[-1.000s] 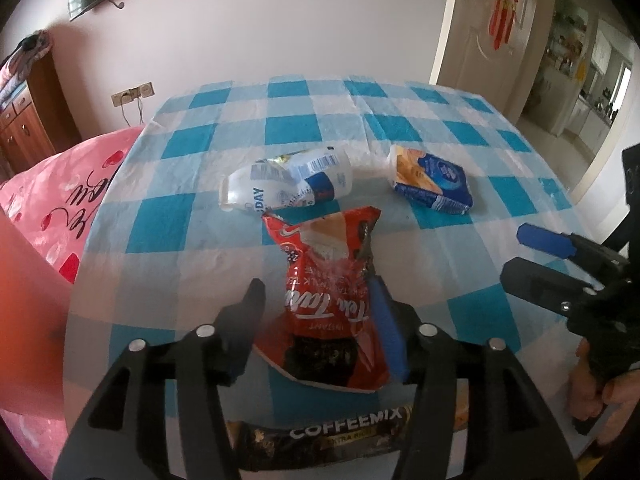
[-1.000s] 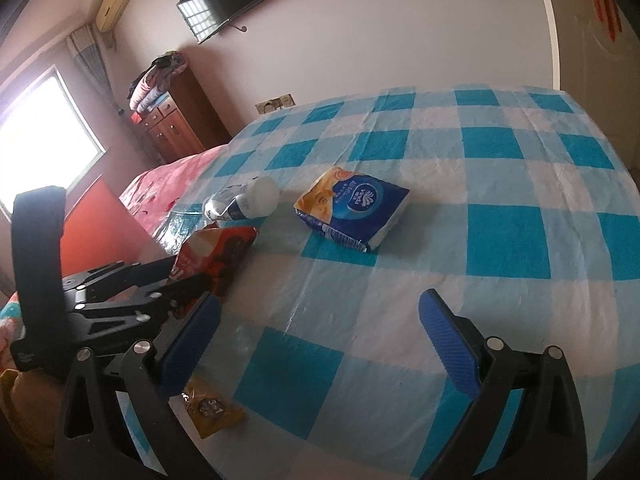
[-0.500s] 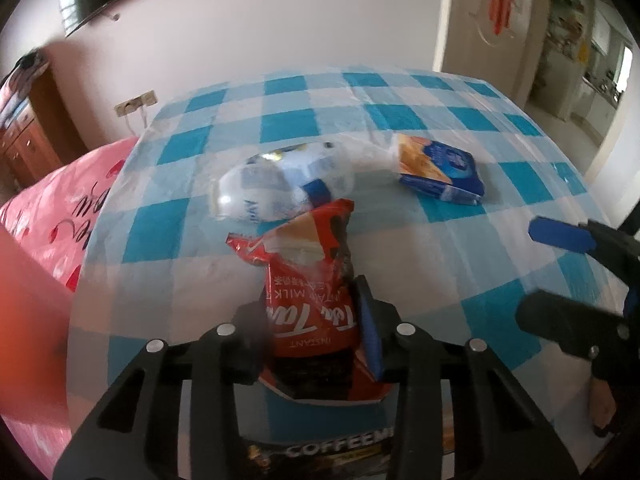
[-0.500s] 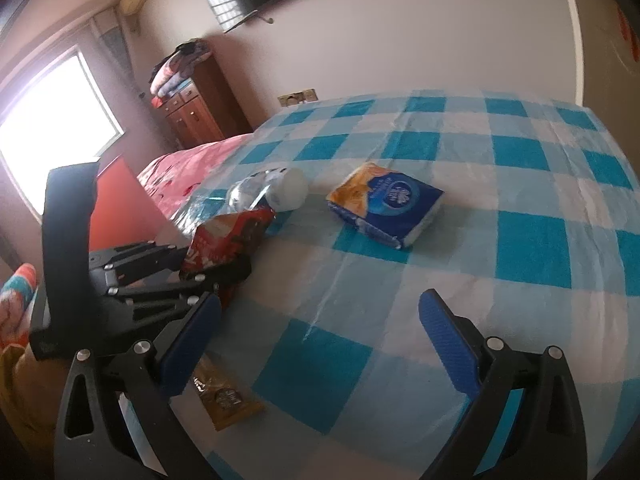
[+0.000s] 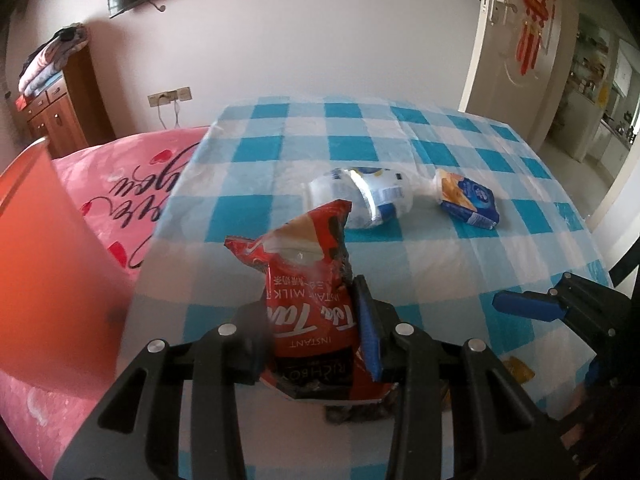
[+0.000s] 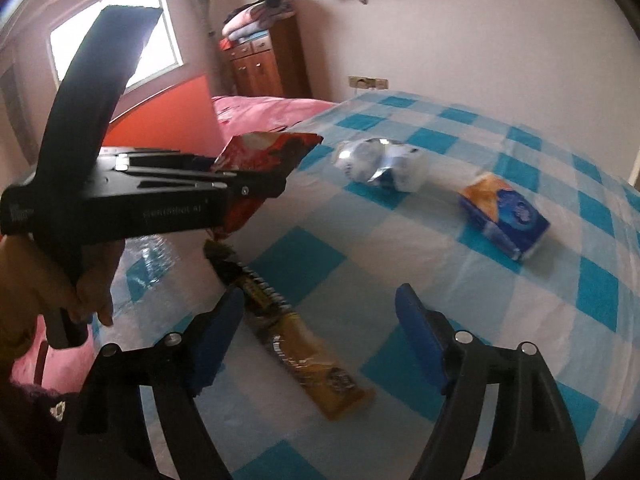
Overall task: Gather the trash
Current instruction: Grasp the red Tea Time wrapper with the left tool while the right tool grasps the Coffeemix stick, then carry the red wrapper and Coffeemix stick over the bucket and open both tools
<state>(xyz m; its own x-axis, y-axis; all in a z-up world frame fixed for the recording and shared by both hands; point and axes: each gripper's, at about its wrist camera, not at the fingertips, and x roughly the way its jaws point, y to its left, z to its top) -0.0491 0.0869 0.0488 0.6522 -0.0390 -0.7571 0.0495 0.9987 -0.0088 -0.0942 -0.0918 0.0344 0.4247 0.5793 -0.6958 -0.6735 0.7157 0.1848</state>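
Lifted off tabletop (image 5: 440, 280) since earlier frame: red packet (image 5: 312, 312), clamped in left hand-held gripper (image 5: 316, 344). Right hand-held gripper (image 6: 320, 336): empty, jaws just narrowing around coffee stick (image 6: 296, 340). Risk: thin stick slipping flat under pads.

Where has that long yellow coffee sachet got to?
In the right wrist view the coffee sachet lies on the checked tablecloth, between the right gripper's open fingers, below the red packet.
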